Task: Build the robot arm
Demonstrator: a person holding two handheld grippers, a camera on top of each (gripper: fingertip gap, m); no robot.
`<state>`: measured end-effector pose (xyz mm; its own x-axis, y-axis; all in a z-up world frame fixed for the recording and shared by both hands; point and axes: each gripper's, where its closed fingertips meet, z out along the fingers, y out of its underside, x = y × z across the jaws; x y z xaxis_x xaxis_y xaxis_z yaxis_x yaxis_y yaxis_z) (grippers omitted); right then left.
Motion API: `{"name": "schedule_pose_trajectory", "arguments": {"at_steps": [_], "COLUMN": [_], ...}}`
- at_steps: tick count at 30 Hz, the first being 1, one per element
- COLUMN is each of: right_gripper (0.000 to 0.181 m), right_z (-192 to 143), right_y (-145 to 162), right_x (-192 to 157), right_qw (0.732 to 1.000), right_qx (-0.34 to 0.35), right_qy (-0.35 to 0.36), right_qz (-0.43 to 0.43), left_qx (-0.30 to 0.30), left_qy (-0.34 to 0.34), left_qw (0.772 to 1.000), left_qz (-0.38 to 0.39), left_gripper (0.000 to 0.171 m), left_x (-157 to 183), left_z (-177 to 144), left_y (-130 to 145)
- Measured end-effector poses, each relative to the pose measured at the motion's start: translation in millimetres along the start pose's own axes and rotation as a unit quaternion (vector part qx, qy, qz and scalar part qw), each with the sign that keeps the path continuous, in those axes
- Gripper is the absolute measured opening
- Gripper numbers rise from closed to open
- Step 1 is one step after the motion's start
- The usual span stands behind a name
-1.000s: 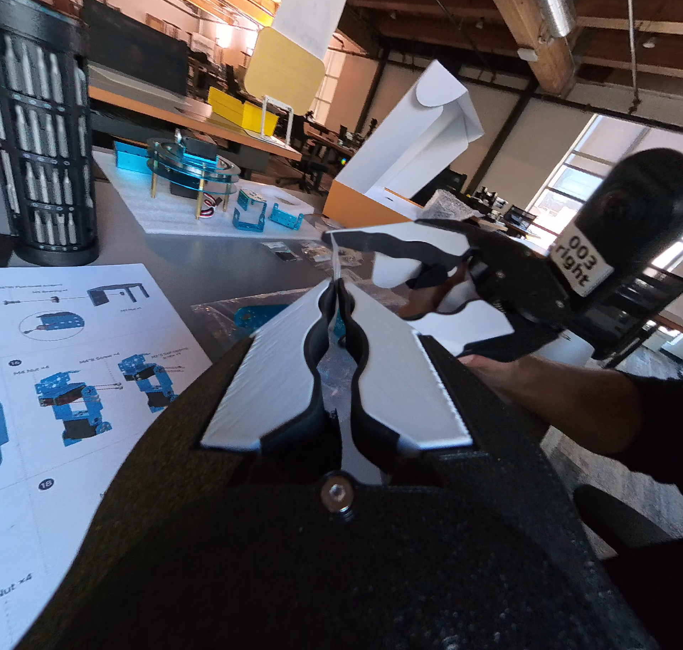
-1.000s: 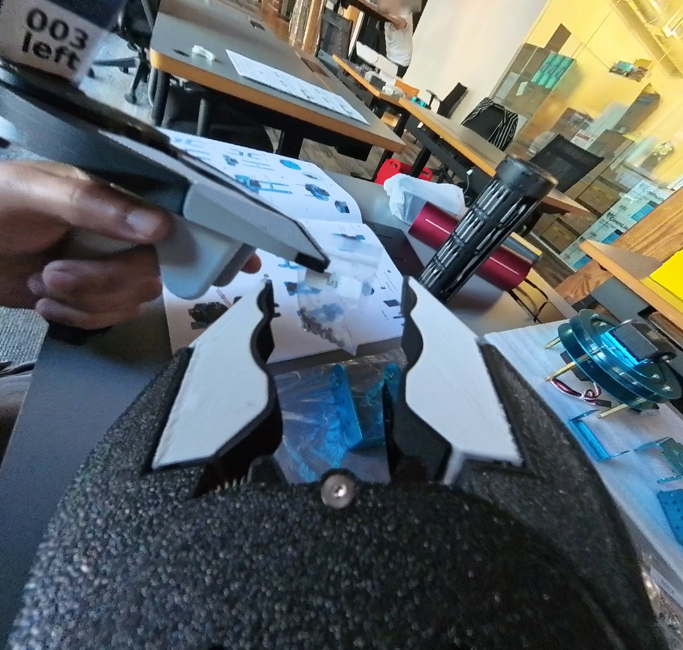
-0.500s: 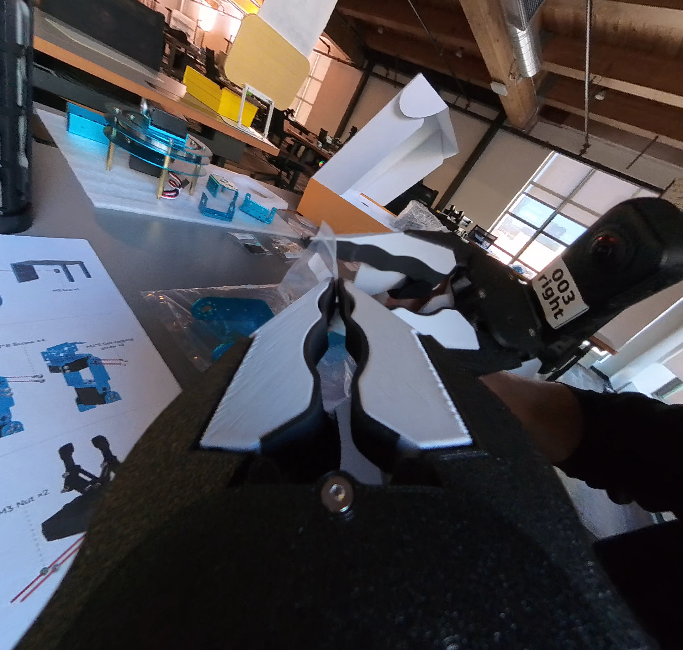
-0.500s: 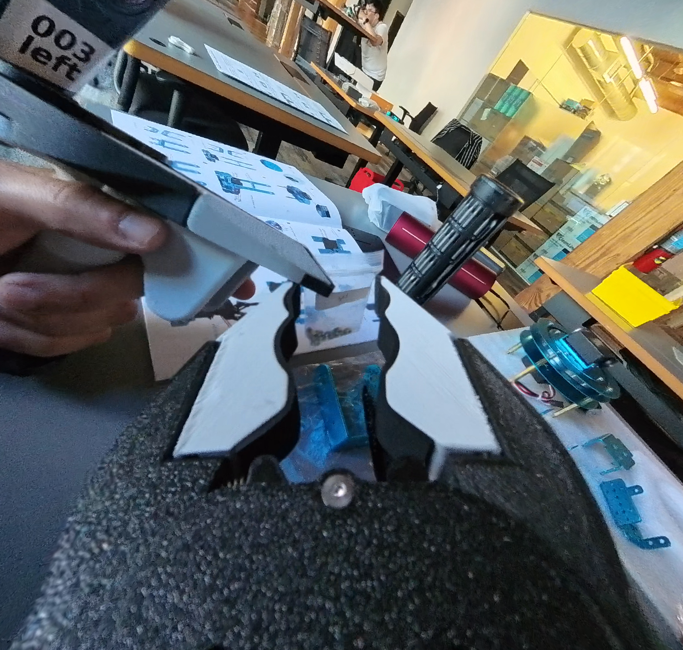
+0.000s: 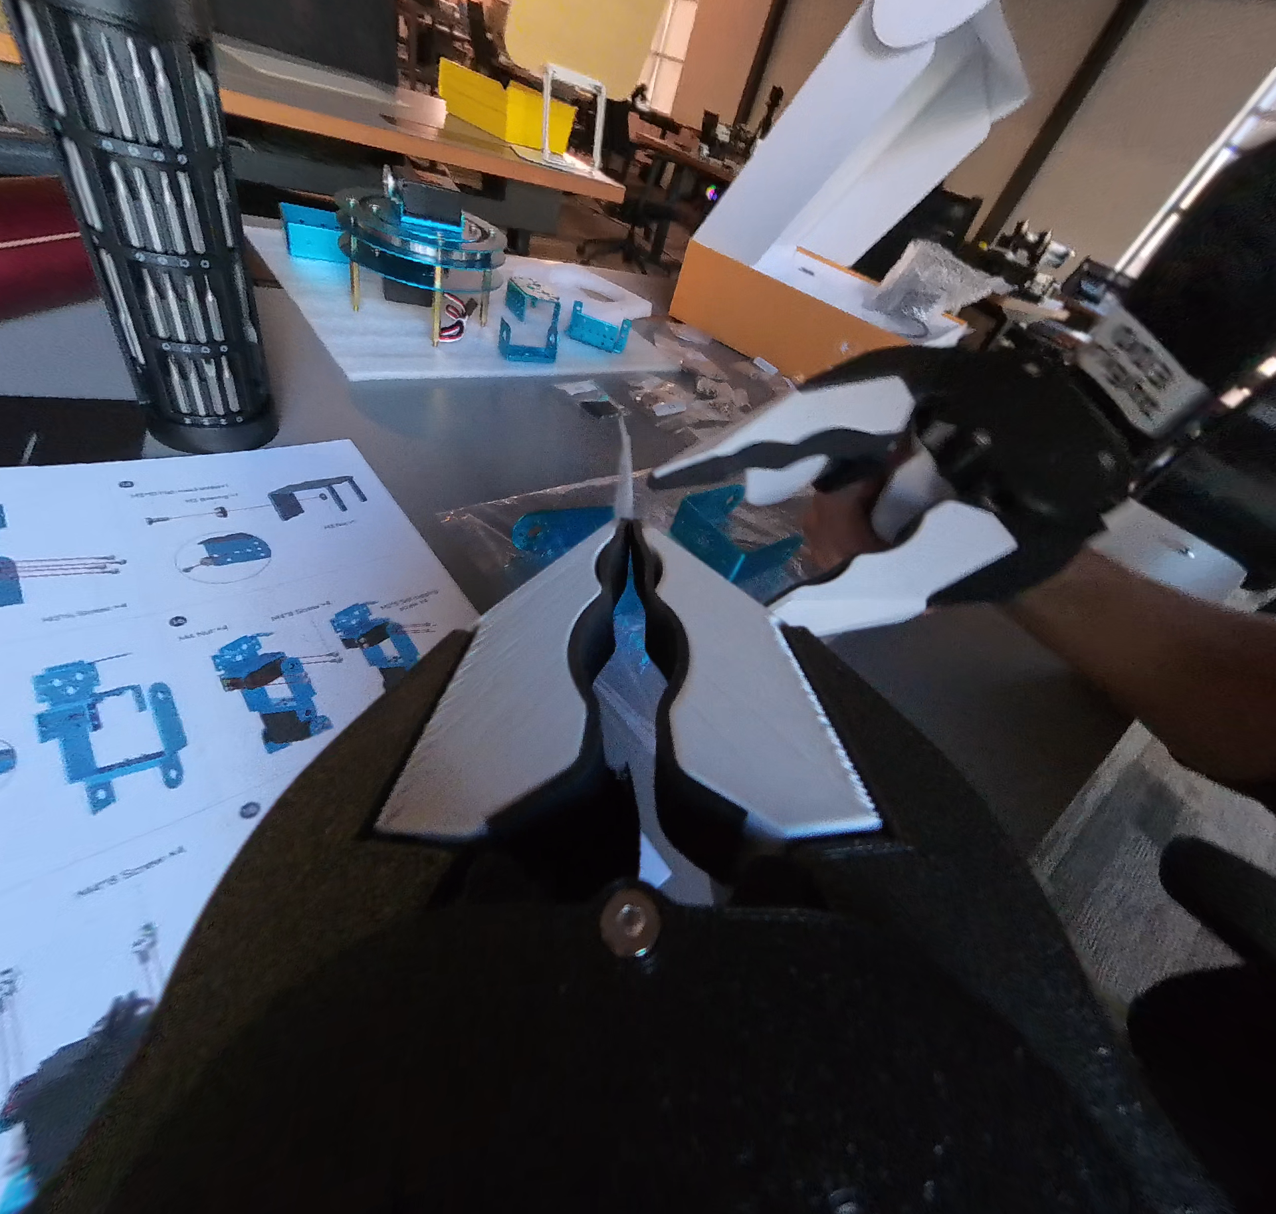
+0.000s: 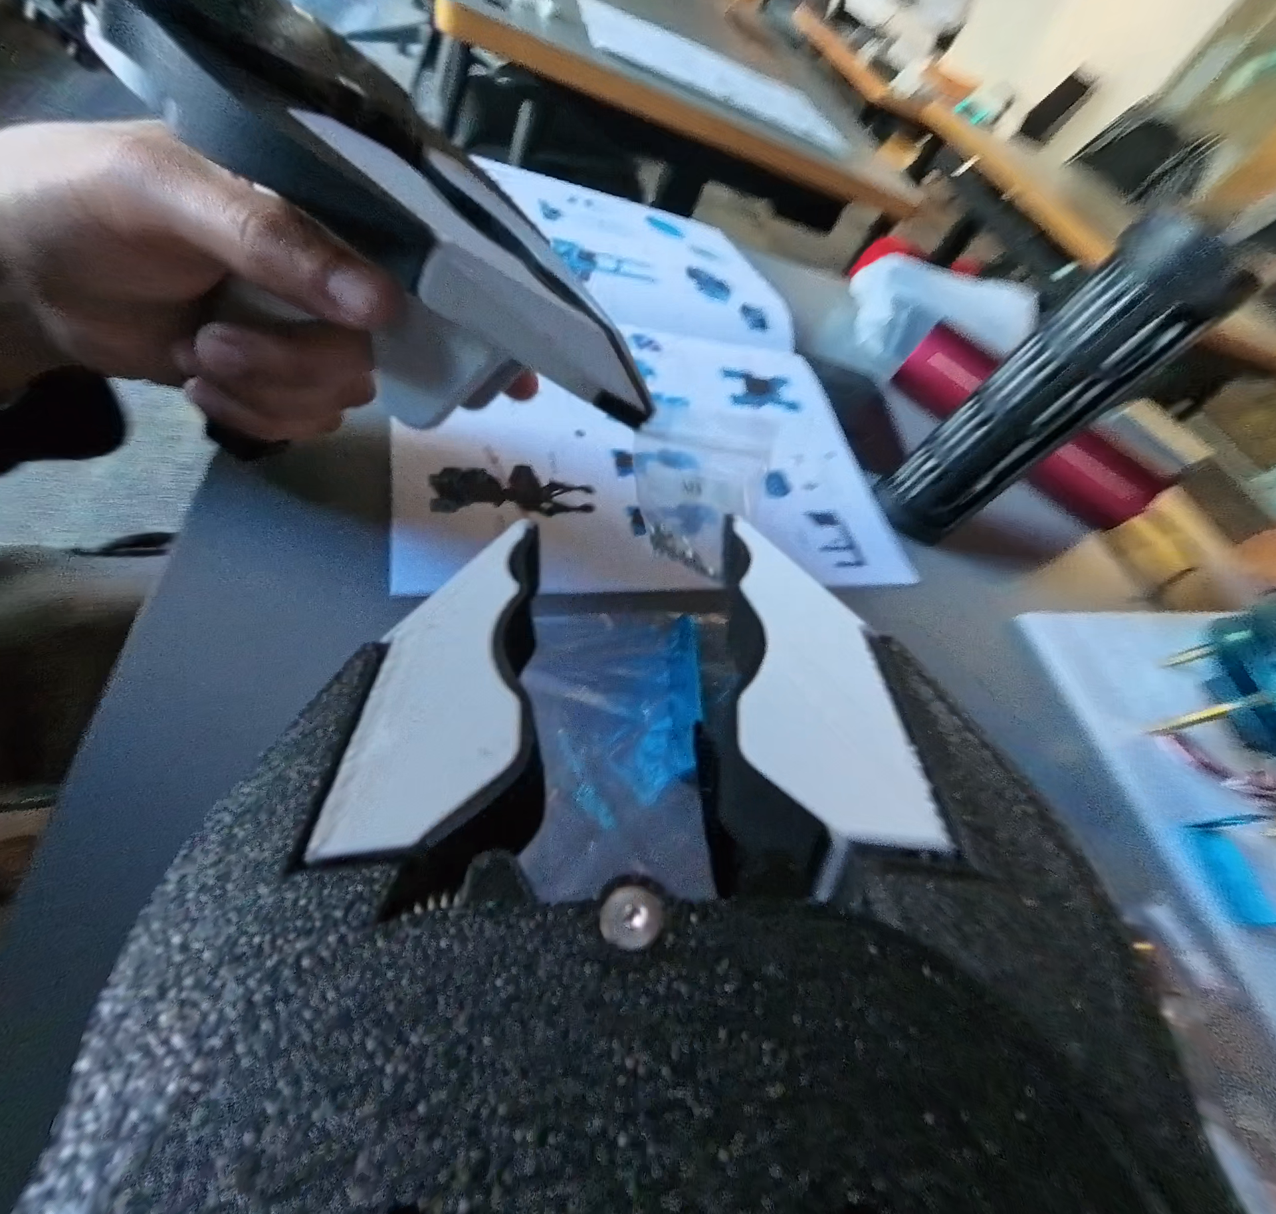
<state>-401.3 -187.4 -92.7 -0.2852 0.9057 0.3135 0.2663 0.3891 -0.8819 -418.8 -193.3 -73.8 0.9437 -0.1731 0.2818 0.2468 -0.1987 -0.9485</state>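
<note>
Left tongs (image 5: 630,533), tips pressed together, pinch the top edge of a small clear bag (image 6: 697,490), which hangs from them in the right wrist view and holds small dark hardware, blurred. Right tongs (image 6: 632,538), fingers well apart and gripping nothing, are level with that bag; one fingertip (image 6: 735,545) lies just beside its lower edge. Below both tongs, on the grey surface (image 5: 483,435), lies a larger clear bag (image 5: 690,531) containing blue metal brackets. Left wrist view alone shows, at 12 o'clock, a white foam sheet (image 5: 414,352) carrying a blue disc assembly (image 5: 421,234), and at 1 o'clock an open white box (image 5: 863,145). Both views show the instruction sheet (image 5: 172,628) and black bit holder (image 5: 138,214).
</note>
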Motion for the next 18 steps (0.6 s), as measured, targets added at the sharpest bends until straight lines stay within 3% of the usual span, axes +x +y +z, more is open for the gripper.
{"name": "schedule_pose_trajectory", "arguments": {"at_steps": [2, 8, 12, 14, 18], "right_gripper": [0.076, 0.08, 0.077, 0.066, 0.052], "right_z": [0.1, 9.6, 11.0, 7.9, 3.8], "right_y": [4.1, 19.7, 6.7, 0.5, -3.1], "right_x": [-0.5, 5.1, -4.0, -10.5, -3.0], "right_qw": [0.997, 0.993, 0.997, 0.998, 0.998], "right_qx": [0.0, -0.029, -0.001, 0.015, 0.027], "right_qy": [-0.048, -0.066, -0.059, -0.064, -0.04], "right_qz": [0.055, 0.092, 0.04, 0.025, 0.029], "left_qx": [0.006, -0.04, -0.028, -0.024, -0.029], "left_qy": [0.024, 0.048, 0.092, 0.115, 0.103], "left_qw": [1.0, 0.998, 0.995, 0.993, 0.994], "left_qz": [0.003, 0.017, -0.027, -0.025, -0.013], "left_gripper": [0.0, 0.0, 0.0, 0.0, 0.0], "left_x": [4.5, 12.9, 28.8, 37.5, 39.8], "left_z": [-5.5, -4.1, -1.9, -2.3, -1.7], "left_y": [-4.1, 9.8, 5.9, 5.2, 5.3]}}
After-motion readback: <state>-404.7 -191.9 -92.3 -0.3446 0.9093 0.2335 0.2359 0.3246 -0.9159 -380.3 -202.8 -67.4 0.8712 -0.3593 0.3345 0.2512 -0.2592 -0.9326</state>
